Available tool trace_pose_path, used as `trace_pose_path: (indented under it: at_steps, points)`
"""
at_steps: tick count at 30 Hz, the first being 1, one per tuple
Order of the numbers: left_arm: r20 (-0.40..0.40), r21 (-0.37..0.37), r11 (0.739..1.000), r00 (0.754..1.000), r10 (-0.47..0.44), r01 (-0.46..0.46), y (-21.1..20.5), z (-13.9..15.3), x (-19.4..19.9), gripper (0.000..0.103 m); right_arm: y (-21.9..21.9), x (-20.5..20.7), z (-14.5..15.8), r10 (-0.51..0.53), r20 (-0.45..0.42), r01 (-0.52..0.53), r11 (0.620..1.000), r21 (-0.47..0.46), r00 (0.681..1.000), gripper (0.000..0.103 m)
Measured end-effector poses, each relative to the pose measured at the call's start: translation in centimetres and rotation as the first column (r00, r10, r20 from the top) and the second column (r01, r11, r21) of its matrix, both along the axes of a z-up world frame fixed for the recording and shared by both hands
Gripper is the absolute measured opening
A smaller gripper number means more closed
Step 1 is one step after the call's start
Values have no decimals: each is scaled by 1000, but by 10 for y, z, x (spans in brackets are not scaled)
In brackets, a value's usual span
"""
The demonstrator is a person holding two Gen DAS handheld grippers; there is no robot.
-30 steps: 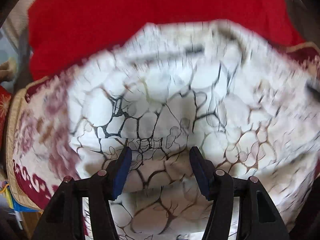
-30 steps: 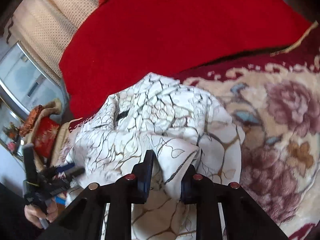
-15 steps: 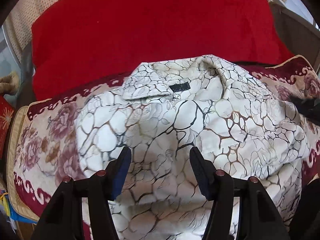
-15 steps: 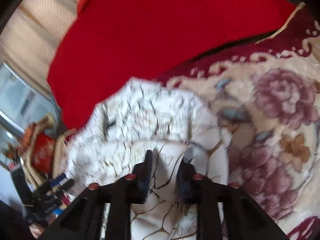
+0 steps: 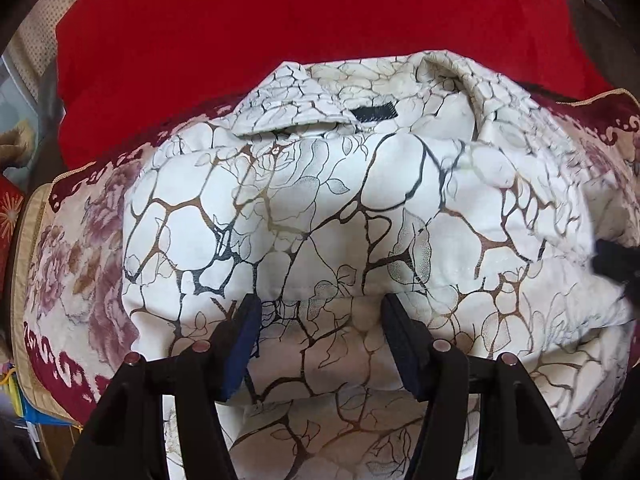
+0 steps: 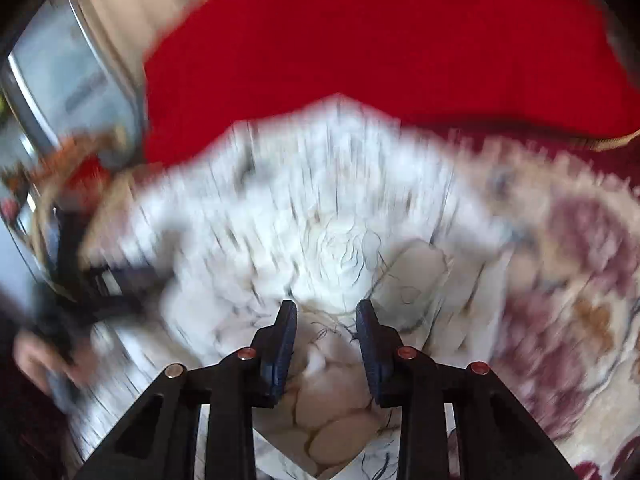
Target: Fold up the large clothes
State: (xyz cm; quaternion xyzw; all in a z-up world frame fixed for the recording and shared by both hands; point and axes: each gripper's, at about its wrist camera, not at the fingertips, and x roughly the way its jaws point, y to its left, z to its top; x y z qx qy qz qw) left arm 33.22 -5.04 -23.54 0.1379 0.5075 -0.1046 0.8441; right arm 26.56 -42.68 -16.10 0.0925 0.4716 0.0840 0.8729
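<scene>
A white shirt (image 5: 344,208) with a black and gold crackle print lies bunched on a floral blanket (image 5: 80,248), collar and black label (image 5: 374,113) at the far side. My left gripper (image 5: 320,312) is open just above a folded hem, holding nothing. In the right wrist view the shirt (image 6: 320,208) is blurred by motion. My right gripper (image 6: 326,316) has its jaws apart with shirt fabric bunched between them. The right gripper also shows as a dark blur at the right edge of the left wrist view (image 5: 616,260).
A red cloth (image 5: 304,20) covers the backrest behind the blanket. A red cushion (image 5: 10,212) sits at the far left. A window (image 6: 68,80) lies to the left in the right wrist view. The left gripper and hand (image 6: 80,280) show there, blurred.
The right gripper's jaws have widened from shut on a shirt fold to apart, and it is moving fast. The left gripper stays open and has closed in on the shirt.
</scene>
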Motion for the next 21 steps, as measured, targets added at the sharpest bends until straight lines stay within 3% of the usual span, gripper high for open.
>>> trace_pose_path:
  at_steps: [3,9,12,14,18,21]
  points:
    - [39,-40,999,999,-11,13,3,10,-4,63,0,-2,-5,23,29,-23,999,-28,999,35]
    - [77,-56,998,996,-34,38,-3,17,-8,63,-13,-24,17,82,115,-95,990,108,990,37]
    - [14,-14,999,999,-29,29,-7,-3,-1,64,-6,-23,8,111,89,-116,991,65,990,37]
    - [-6,4,1000,1000,-30,30,-9,-11,1,65,0,-18,-8,129,27,-130,991,35,991,37]
    - [2,2,1000,1000,-21,21,-7,-4,0,65,2,-22,-8,143,41,-144,989,14,989,37]
    - [13,-13,1000,1000,-12,13,2,8,-5,65,-3,-30,3,135,69,-139,989,51,988,37]
